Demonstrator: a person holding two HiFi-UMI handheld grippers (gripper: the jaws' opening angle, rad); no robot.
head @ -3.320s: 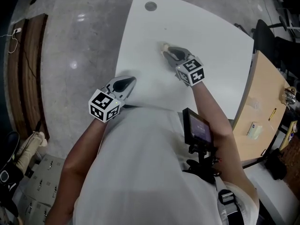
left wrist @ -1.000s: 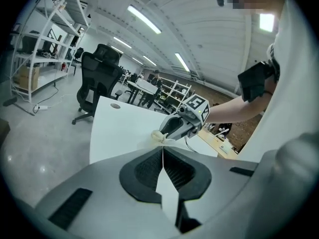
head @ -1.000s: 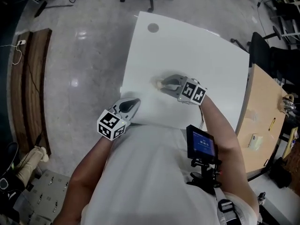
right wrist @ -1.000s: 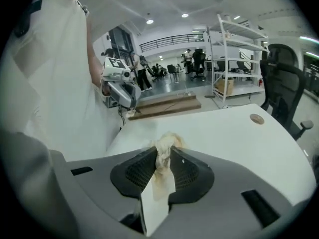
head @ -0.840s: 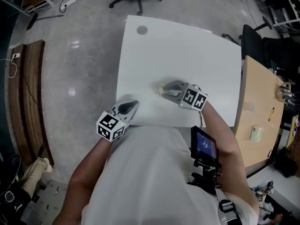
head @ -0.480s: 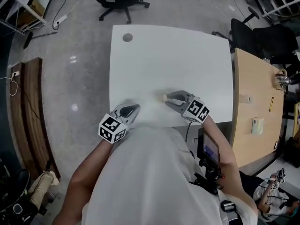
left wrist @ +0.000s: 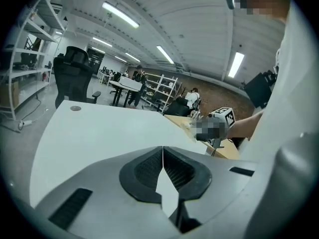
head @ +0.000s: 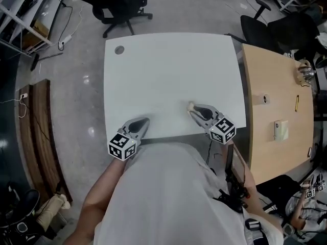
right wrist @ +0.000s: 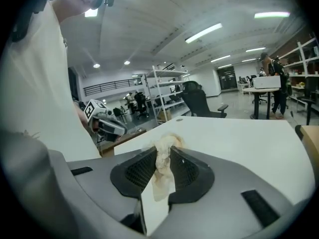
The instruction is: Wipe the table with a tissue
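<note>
A crumpled cream tissue [right wrist: 162, 166] is pinched between the jaws of my right gripper [head: 196, 111], and its tip [head: 190, 106] pokes out just above the white table [head: 168, 70] near the front edge. In the right gripper view the wad [right wrist: 164, 146] bulges past the pads. My left gripper [head: 139, 126] hovers at the table's front left edge. Its jaws are pressed together with nothing between them, as the left gripper view [left wrist: 162, 156] shows.
A round cable hole [head: 119, 50] marks the table's far left corner. A wooden desk [head: 278, 96] with small items adjoins on the right. A black office chair [head: 120, 4] stands beyond the far edge. The person's torso fills the near side.
The right gripper with the tissue has swung toward the table's front right and risen a little. The left gripper shifted along the front edge. The head view now takes in the whole table.
</note>
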